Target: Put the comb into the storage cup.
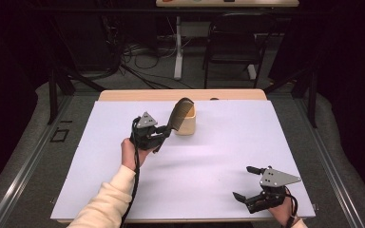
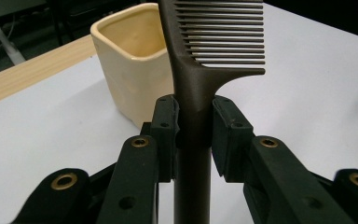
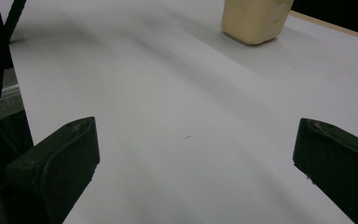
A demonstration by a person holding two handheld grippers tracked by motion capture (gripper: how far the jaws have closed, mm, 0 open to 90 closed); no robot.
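Observation:
My left gripper (image 1: 164, 134) is shut on the handle of a dark brown comb (image 1: 178, 113). The comb rises from the jaws and arcs toward a cream cup (image 1: 187, 124) standing at the table's far middle. In the left gripper view the comb (image 2: 200, 70) stands upright between the two pads, teeth pointing right, with the cup (image 2: 137, 60) just behind and to the left. My right gripper (image 1: 245, 183) rests near the front right of the table, jaws wide open with nothing between them. Its fingertips (image 3: 58, 163) frame bare white surface, and the cup (image 3: 254, 18) stands far off.
A white sheet (image 1: 218, 156) covers the wooden table (image 1: 180, 95), whose bare strip shows along the far edge. A black cable (image 1: 134, 190) trails from the left gripper along the sleeve. Beyond the table stand a dark chair (image 1: 235, 42) and loose floor cables.

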